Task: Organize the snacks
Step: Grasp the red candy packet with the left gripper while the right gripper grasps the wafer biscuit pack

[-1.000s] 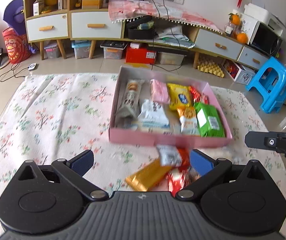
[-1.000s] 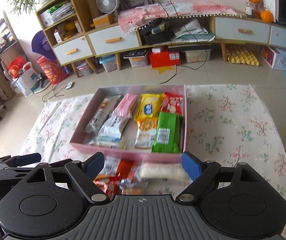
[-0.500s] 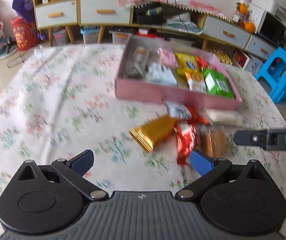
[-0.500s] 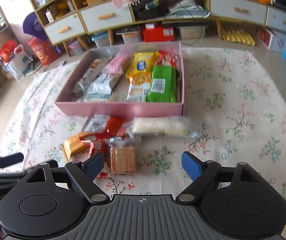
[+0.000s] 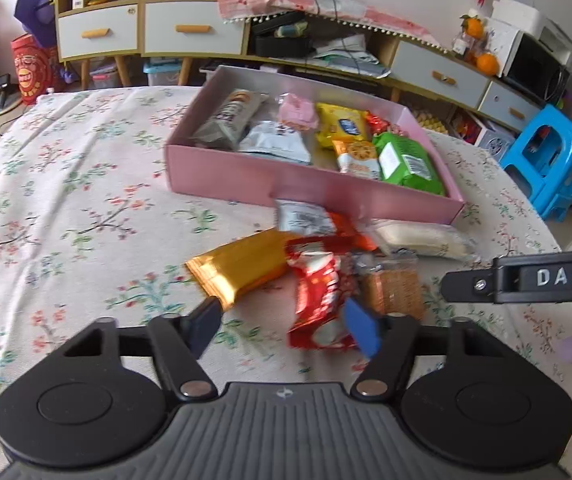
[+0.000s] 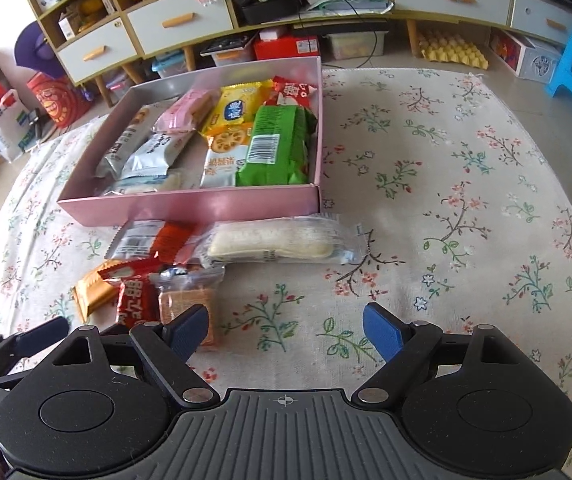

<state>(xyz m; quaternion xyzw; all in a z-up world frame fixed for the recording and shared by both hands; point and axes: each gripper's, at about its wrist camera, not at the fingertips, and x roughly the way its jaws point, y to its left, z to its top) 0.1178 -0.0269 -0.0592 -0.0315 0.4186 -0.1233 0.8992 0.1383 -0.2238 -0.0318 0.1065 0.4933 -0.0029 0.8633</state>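
A pink box (image 5: pixel 294 184) (image 6: pixel 189 206) holds several snack packs on the floral tablecloth. In front of it lie loose snacks: a gold pack (image 5: pixel 241 268) (image 6: pixel 91 290), a red pack (image 5: pixel 318 292) (image 6: pixel 137 300), a clear cracker pack (image 5: pixel 394 288) (image 6: pixel 185 300), a long white pack (image 5: pixel 422 238) (image 6: pixel 273 242) and a grey-and-orange pack (image 5: pixel 306 218) (image 6: pixel 153 240). My left gripper (image 5: pixel 283 330) is open, its fingers either side of the red pack's near end. My right gripper (image 6: pixel 286 330) is open and empty, just right of the cracker pack.
The right gripper's finger (image 5: pixel 526 280) reaches in from the right of the left wrist view. The left gripper (image 6: pixel 25 344) shows at the lower left of the right wrist view. Cabinets (image 6: pixel 181 20) and a blue stool (image 5: pixel 550 160) stand beyond the table.
Both grippers have come down and forward toward the loose snacks. The left gripper's fingers have narrowed somewhat around the red pack's near end. The snacks have not moved.
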